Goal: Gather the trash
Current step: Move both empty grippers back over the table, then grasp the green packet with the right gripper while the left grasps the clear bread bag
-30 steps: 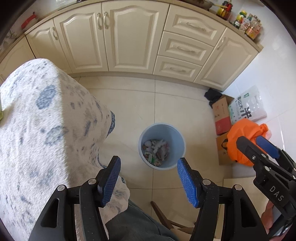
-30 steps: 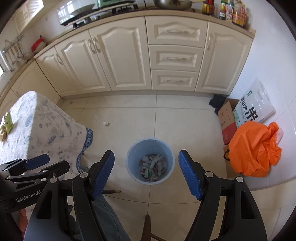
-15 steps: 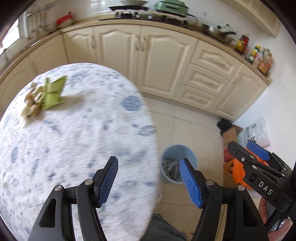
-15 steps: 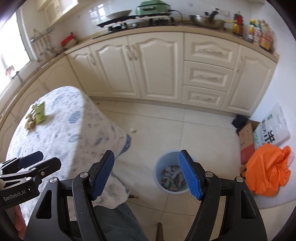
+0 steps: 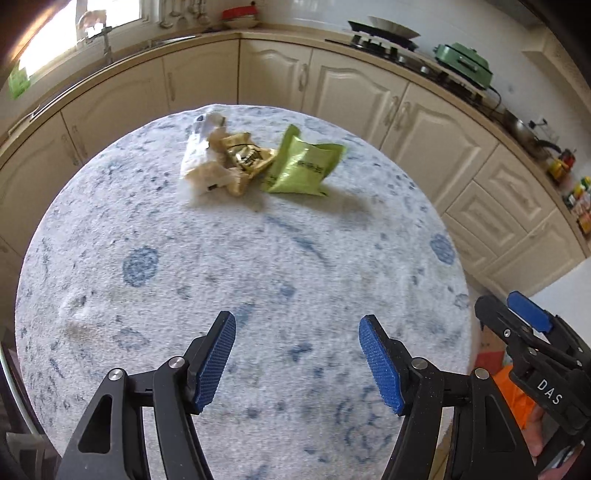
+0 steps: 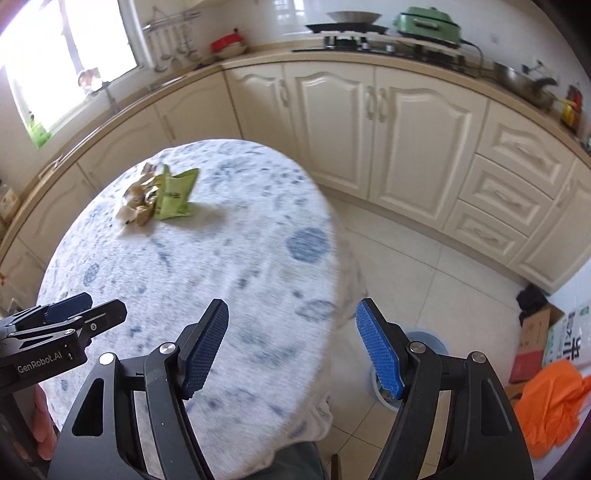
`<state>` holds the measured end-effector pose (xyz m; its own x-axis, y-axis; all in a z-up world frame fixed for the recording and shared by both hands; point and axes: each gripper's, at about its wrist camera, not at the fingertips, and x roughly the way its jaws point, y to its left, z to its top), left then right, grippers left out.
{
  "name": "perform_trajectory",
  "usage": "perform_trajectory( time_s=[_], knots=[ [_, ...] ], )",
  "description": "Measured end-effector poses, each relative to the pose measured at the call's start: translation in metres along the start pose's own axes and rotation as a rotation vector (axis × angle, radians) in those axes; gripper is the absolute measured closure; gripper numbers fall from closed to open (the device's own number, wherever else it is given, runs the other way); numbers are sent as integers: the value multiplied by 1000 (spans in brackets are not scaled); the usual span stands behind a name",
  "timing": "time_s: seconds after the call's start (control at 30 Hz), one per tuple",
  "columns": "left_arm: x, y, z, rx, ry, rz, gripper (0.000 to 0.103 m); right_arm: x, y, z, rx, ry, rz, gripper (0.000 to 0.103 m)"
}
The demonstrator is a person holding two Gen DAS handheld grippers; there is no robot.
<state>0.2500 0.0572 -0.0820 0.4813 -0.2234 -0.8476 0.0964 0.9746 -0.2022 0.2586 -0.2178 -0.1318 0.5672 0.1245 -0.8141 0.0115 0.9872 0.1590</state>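
A green snack bag [image 5: 303, 166] [image 6: 175, 194] lies on the far side of the round table [image 5: 258, 277] [image 6: 207, 266], next to crumpled gold wrappers [image 5: 245, 158] [image 6: 138, 201] and a white wrapper [image 5: 201, 155]. My left gripper [image 5: 297, 356] hovers open over the table's near part, well short of the trash, nothing between its blue pads. My right gripper [image 6: 291, 349] is open and empty over the table's right edge; it also shows at the right of the left wrist view [image 5: 524, 325]. The blue bin [image 6: 424, 343] stands on the floor, mostly hidden behind the right finger.
Cream cabinets [image 6: 388, 125] and a countertop with a stove and a green pan [image 6: 428, 20] curve behind the table. An orange bag [image 6: 550, 402] and cardboard boxes [image 6: 532, 343] lie on the floor at right. A window [image 6: 55, 59] is at the far left.
Both grippers swung left and up from above the blue bin to over the table. The trash pile has come into view; the bin has slid to the lower right or out of sight.
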Motion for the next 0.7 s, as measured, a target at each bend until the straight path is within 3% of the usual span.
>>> perform_trajectory(
  time_s=[0.2,0.37,0.47,0.7],
  knots=[
    [10,27,23,-49,27,23,38,35,40,21,-48,56,49,30],
    [23,51,46,-91,39,-4,37,58,63,41,-80,80,63,30],
    [40,67,69,-112,41,34,37,75,75,56,-90,102,74,30],
    [65,93,109,-172,59,32,37,125,107,91,-136,176,86,30]
  ],
)
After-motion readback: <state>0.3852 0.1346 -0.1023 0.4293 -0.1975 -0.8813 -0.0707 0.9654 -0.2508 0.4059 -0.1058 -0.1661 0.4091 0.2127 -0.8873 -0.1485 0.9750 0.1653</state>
